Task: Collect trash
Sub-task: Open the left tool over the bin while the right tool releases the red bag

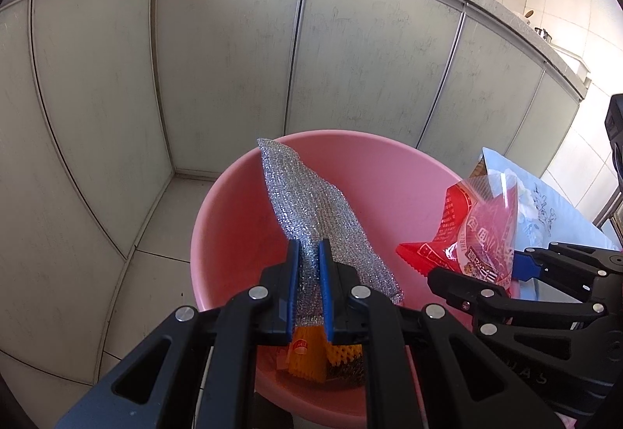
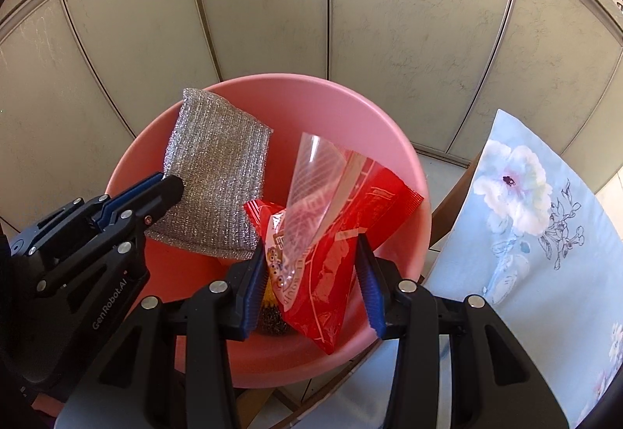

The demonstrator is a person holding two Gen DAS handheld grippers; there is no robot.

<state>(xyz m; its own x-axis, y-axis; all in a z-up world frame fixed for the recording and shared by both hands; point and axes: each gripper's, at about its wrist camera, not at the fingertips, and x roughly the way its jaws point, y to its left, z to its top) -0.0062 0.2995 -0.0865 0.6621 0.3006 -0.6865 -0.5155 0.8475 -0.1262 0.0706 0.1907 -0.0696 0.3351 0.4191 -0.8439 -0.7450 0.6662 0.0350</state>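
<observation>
Both pieces of trash are over the pink basin (image 2: 405, 172), centre of both frames, neither dropped yet.

Left gripper (image 1: 309, 286) is pinched narrow on the lower end of the silver mesh scouring cloth (image 1: 311, 210); the cloth sticks up and forward from the jaws, over the basin's inside, its top corner at the far rim.

Right gripper (image 2: 315, 281) holds the red snack wrapper (image 2: 335, 234). Jaws sit fairly wide, pads touching the wrapper on both sides. It hangs tilted inside the basin near the right wall, clear torn flap pointing up.

Already in the basin, low in frame between the left gripper's fingers: orange foam netting (image 1: 311, 359) and something dark beside it, too hidden to name. So some trash looks collected.

Left, as I judge it: open both grippers so cloth and wrapper fall in. Whether more trash waits elsewhere can't be told; only cabinet doors (image 1: 218, 59), floor tiles and a floral-print cloth (image 2: 537, 234) at right show.
</observation>
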